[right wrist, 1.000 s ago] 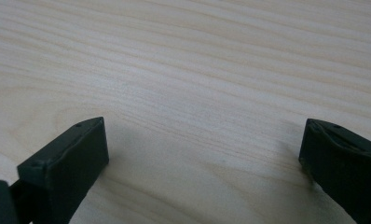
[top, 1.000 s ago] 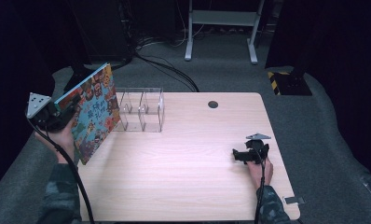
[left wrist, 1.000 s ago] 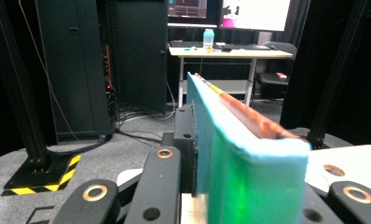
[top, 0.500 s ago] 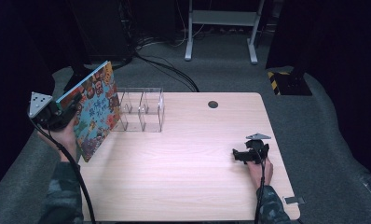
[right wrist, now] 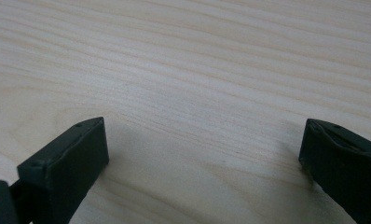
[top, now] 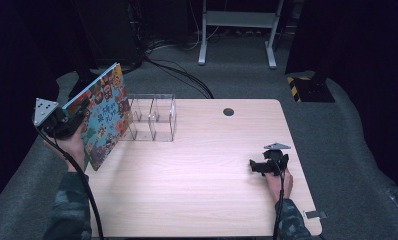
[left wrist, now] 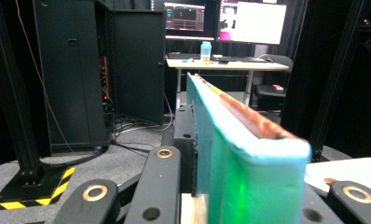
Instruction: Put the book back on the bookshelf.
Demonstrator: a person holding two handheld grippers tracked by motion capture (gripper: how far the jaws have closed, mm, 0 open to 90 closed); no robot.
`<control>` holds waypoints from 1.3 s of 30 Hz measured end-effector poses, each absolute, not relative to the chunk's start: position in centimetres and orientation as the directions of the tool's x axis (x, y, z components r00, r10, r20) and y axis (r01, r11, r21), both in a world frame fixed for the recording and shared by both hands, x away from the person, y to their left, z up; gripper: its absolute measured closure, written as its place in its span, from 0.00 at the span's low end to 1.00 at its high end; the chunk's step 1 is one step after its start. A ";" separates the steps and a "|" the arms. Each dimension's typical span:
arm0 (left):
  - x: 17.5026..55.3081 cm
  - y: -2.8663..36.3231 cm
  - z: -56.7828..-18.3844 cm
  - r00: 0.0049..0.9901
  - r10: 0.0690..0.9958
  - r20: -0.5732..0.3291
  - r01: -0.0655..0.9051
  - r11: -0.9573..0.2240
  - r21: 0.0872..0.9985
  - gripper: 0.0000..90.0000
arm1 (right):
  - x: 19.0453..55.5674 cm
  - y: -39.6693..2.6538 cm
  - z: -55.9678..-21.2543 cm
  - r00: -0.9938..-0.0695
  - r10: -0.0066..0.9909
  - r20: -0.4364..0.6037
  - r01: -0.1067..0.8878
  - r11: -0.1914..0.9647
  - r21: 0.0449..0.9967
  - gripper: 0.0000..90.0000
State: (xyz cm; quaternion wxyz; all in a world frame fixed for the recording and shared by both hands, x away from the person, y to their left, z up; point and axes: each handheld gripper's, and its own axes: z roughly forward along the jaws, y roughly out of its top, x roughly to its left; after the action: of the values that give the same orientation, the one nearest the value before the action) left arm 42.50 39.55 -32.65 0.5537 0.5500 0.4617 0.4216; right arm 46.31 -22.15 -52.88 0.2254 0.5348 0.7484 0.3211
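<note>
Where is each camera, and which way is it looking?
High view: above the person's side, looking forward and down at the table; both forearms, left gripper, right gripper.
Left gripper view: on the left gripper, looking along the book clamped in its fingers, toward a far desk.
Right gripper view: on the right gripper, close over the tabletop; open fingers.
Shared: high and left gripper views show the book.

Teal-edged book [left wrist: 249,163] between black jaws — monitors [left wrist: 225,18] beyond
</note>
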 end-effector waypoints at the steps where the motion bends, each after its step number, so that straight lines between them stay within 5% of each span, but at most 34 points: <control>1: 42.5 39.5 -32.8 0.221 0.974 -0.044 0.035 0.037 0.999 0.89 | 46.3 -22.2 -52.9 -0.326 0.945 0.006 0.655 0.221 0.723 0.01; 39: 44.6 39.0 -36.6 0.157 0.979 -0.131 -0.025 0.137 0.990 0.89 | 46.3 -22.1 -52.9 -0.326 0.945 0.006 0.650 0.219 0.727 0.01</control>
State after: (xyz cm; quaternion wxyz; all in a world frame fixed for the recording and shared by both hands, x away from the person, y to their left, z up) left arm 44.58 39.01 -36.62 0.5786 0.4935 0.4833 0.4336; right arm 46.31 -22.14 -52.92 0.2276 0.5341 0.7469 0.3242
